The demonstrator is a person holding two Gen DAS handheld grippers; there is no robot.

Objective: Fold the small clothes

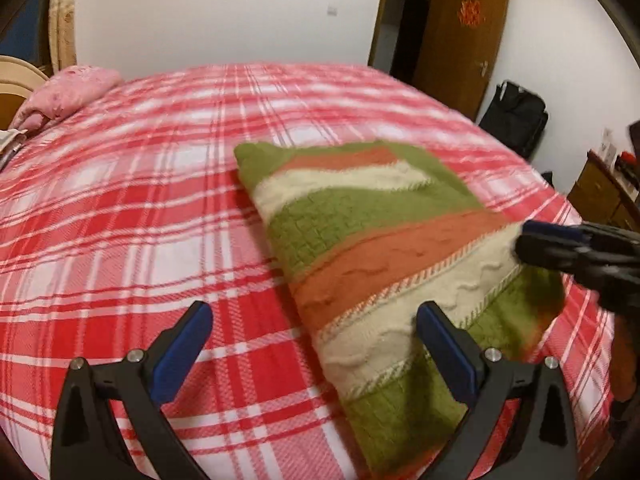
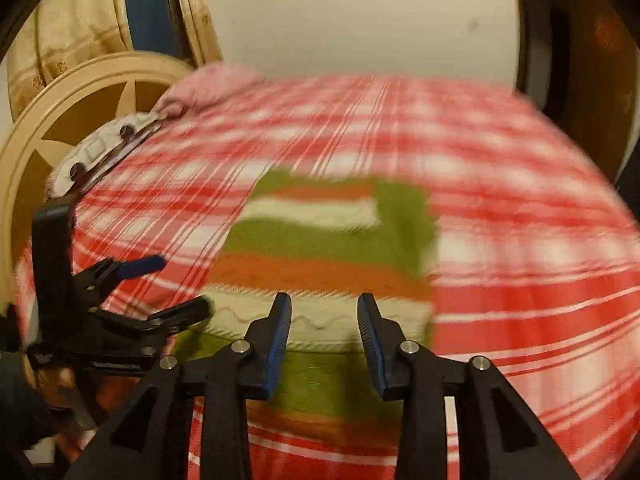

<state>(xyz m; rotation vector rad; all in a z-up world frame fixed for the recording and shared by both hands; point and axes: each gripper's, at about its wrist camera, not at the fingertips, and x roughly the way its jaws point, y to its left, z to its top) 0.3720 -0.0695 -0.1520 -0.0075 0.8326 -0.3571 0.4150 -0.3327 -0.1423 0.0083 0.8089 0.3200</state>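
bed (image 1: 120,208): red-white plaid sheet, fills most of both views; far edge meets white wall (image 1: 224,8)
open room: wide bare sheet left of and beyond the sweater in left wrist view; bare sheet right of it in right wrist view
bed edges: right edge drops off near a black bag (image 1: 516,120) and wooden cabinet (image 1: 600,196); head end at left with pink pillow (image 1: 68,92) and cream headboard (image 2: 60,120)
door (image 1: 460,40): brown, ajar, far right corner, well apart from the sweater
sweater (image 1: 376,240): folded to a rough rectangle, green, orange and cream stripes, lying flat on the sheet, right of centre in left wrist view, centre in right wrist view (image 2: 320,248)
sweater edges: far edge and left edge sharp and straight; near end runs under both grippers; near right corner blurred
left gripper (image 1: 316,320): jaws wide, nothing between the pads; right finger (image 1: 444,344) over the sweater's near cream stripe, left finger over bare sheet; touching or just above, cannot tell
left gripper, other view (image 2: 176,284): seen from the side at the sweater's left edge, jaws spread, lower finger at the cream stripe edge
right gripper (image 2: 324,320): jaws part open, narrow gap, nothing clamped; both fingers over the near cream and green stripes
right gripper, other view (image 1: 528,236): tip at the sweater's right edge by the cream stripe; contact unclear, blurred
person: a hand (image 2: 60,392) behind the left gripper, low left, dim
blur: right wrist view smeared all over, fine detail lost
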